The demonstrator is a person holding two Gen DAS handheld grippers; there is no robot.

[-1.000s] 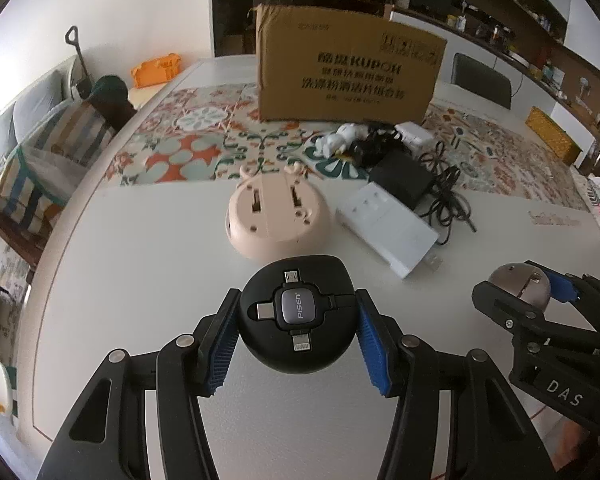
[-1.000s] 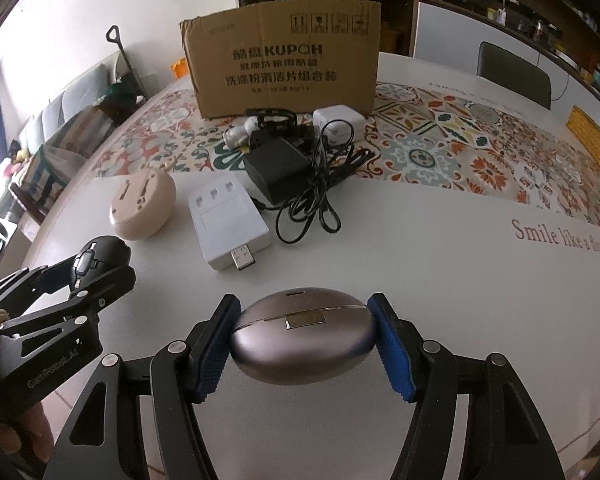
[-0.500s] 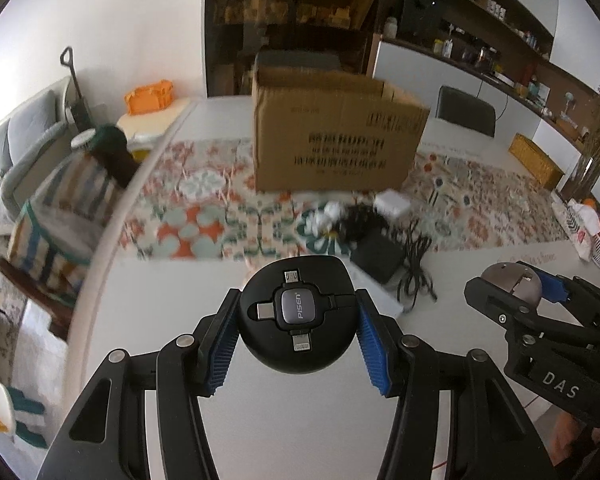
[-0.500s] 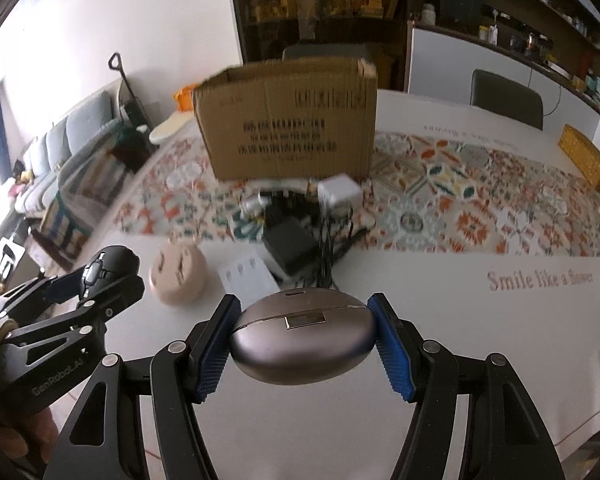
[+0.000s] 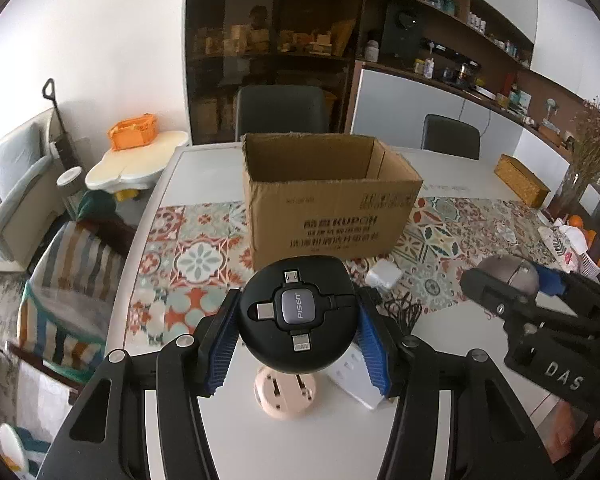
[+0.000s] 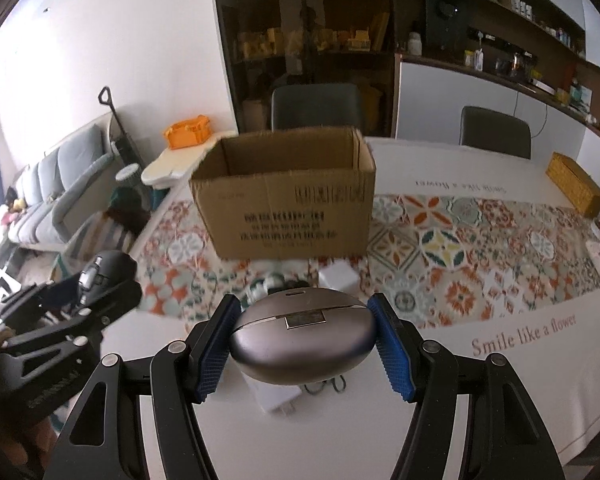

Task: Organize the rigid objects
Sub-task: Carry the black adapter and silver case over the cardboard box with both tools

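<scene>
The left gripper (image 5: 298, 336) is part-way open, its blue pads (image 5: 222, 346) pressed against both sides of a round black cable hub (image 5: 298, 314) with four plug tips around a grey centre, held clear above the table (image 5: 236, 436); the right gripper (image 6: 302, 346) stands a little wider, its pads (image 6: 392, 358) clamping a silver egg-shaped case (image 6: 302, 338) by its ends, also in the air.

Each gripper holds one thing. On the table beneath lie one pink round holder (image 5: 288, 396), one white flat block (image 5: 354, 378) just beside it, one small white charger (image 5: 382, 278) and a tangle of black cable (image 5: 406, 312); what else sits in that dark cluster is likely an adapter, but it is mostly hidden behind the grippers. One open cardboard box (image 5: 328, 204) stands on the patterned runner (image 5: 196, 260), beyond the clutter; two dark chairs (image 5: 280, 112) stand at the far edge of the table.

Compared with a second ago, both grippers have risen: the box, then seen only by its front face, now shows its open top and inner walls; the pink holder and white block, then ahead of the hub, now sit below and behind it; the grip on each thing is unchanged.
</scene>
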